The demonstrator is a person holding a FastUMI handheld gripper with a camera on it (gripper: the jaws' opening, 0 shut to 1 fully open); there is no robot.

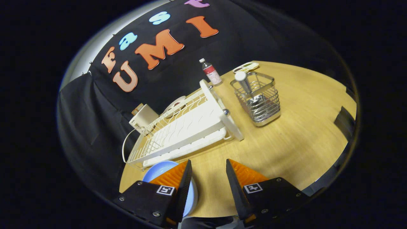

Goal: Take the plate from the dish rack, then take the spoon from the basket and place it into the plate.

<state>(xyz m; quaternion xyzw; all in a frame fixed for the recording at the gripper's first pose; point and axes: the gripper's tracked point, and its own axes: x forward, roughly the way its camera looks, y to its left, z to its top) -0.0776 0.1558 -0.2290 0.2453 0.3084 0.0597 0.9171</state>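
Note:
My gripper is open, with only bare wooden table showing between its fingers. A light blue plate lies on the table beside and partly behind the left finger, just in front of the rack's near corner. The white dish rack stands ahead of the fingers and holds no dishes that I can see. Beyond it to the right stands a wire basket. A metal spoon stands upright in it, its round handle end sticking out above the rim.
A small bottle with a red label stands at the rack's far end. A flat white item lies beyond the basket. A white box and a round white object sit behind the rack. A dark block is at the table's right edge.

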